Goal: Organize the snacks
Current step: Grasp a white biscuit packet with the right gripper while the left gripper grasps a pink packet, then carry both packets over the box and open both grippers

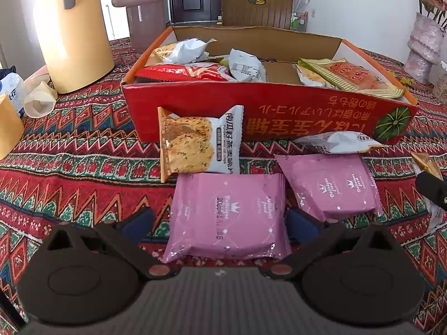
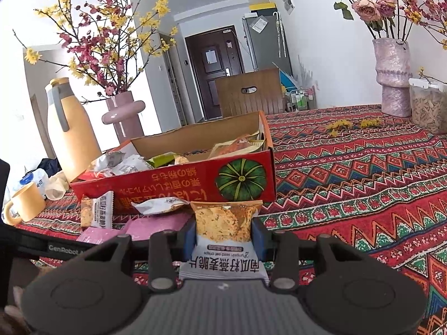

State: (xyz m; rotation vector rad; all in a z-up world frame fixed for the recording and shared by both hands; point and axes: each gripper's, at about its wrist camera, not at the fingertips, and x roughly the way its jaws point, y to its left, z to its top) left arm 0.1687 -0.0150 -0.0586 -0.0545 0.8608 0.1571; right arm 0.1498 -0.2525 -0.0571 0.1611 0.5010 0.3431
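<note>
A red cardboard box (image 1: pixel 279 111) with a pumpkin picture holds several snack packets; it also shows in the right wrist view (image 2: pixel 173 184). My left gripper (image 1: pixel 220 220) is open around a pink packet (image 1: pixel 226 215) lying on the tablecloth. A second pink packet (image 1: pixel 332 184) lies to its right. An oat crisp packet (image 1: pixel 198 142) leans against the box front. A white packet (image 1: pixel 338 142) lies by the box. My right gripper (image 2: pixel 225 237) is shut on another oat crisp packet (image 2: pixel 226 223), held above the table in front of the box.
A yellow thermos (image 1: pixel 69 33), a pink vase (image 1: pixel 145 8) and crumpled wrappers (image 1: pixel 39 100) stand at the left. A yellow mug (image 2: pixel 25 206) sits at the left. A rose vase (image 2: pixel 391 78) and a jar (image 2: pixel 428 109) stand at the right. A chair (image 2: pixel 251 95) is behind the table.
</note>
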